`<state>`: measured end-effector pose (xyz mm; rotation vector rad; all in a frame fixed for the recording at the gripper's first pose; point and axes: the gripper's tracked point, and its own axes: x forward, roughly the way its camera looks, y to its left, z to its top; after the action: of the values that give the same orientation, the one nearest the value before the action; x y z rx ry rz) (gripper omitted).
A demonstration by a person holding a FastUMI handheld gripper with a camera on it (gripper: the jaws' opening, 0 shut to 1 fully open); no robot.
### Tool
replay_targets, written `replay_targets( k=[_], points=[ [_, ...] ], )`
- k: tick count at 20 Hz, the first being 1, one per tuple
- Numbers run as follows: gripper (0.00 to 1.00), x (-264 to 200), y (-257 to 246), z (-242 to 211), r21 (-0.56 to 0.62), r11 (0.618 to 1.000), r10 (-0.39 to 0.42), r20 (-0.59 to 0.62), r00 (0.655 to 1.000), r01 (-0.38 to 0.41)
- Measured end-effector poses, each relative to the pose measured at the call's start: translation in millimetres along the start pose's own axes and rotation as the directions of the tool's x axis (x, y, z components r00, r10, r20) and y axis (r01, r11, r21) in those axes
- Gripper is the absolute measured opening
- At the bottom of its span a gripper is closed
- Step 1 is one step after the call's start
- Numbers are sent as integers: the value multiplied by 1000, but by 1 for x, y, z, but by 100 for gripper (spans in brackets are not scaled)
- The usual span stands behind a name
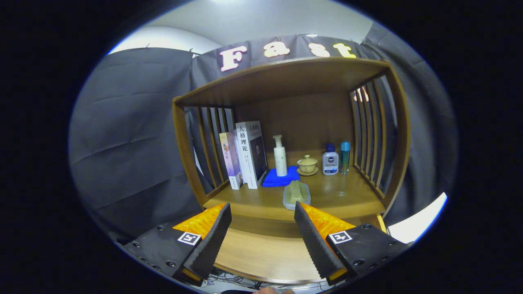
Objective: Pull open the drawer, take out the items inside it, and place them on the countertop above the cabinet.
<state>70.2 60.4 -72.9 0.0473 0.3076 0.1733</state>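
Fingers of the gripper (261, 212) stand spread wide apart with nothing held between them, their ridged inner faces turned toward each other. Between and below them lies a bare wooden surface, the open drawer (261, 253), which extends back to the cabinet's front edge; no items are visible on the part of it that shows. Just ahead of the right finger, on the countertop (347, 196), rests a pale green bar on a clear soap dish (297, 193), close to the counter's front lip and almost touching the fingertip in the view.

Beyond the dish, a flat blue pad (282, 177) lies on the counter, and a white pump bottle (280, 157) stands upright on it. To the right of the pad sits a small lidded ceramic cup (307, 164) on a saucer, then a white bottle with a blue cap (330, 160), and just beside that a slim teal bottle (345, 157).

To the left of the pad, two books (244, 155) stand upright side by side against the slatted left wall of the wooden cabinet (186, 151). A matching slatted wall closes the right side, and a wooden top spans overhead. Dark cloth hangs behind and to both sides of the cabinet.
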Motion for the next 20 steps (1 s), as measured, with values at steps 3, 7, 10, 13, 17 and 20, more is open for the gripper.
replay_targets(
  k=[3, 7, 10, 13, 17, 20],
  points=[
    [98, -33, 8, -25, -18, 1000, -18, 52, 998, 19],
    [98, -59, 23, -68, -56, 998, -20, 48, 999, 23],
    [98, -69, 32, -100, -63, 998, -18, 29, 999, 20],
    [98, -75, 33, -136, -99, 995, -32, 1, 999, 32],
    [98, -72, 24, -168, -141, 987, -79, -20, 997, 75],
    [99, -64, 13, -182, -144, 981, -133, -17, 991, 130]
  ],
)
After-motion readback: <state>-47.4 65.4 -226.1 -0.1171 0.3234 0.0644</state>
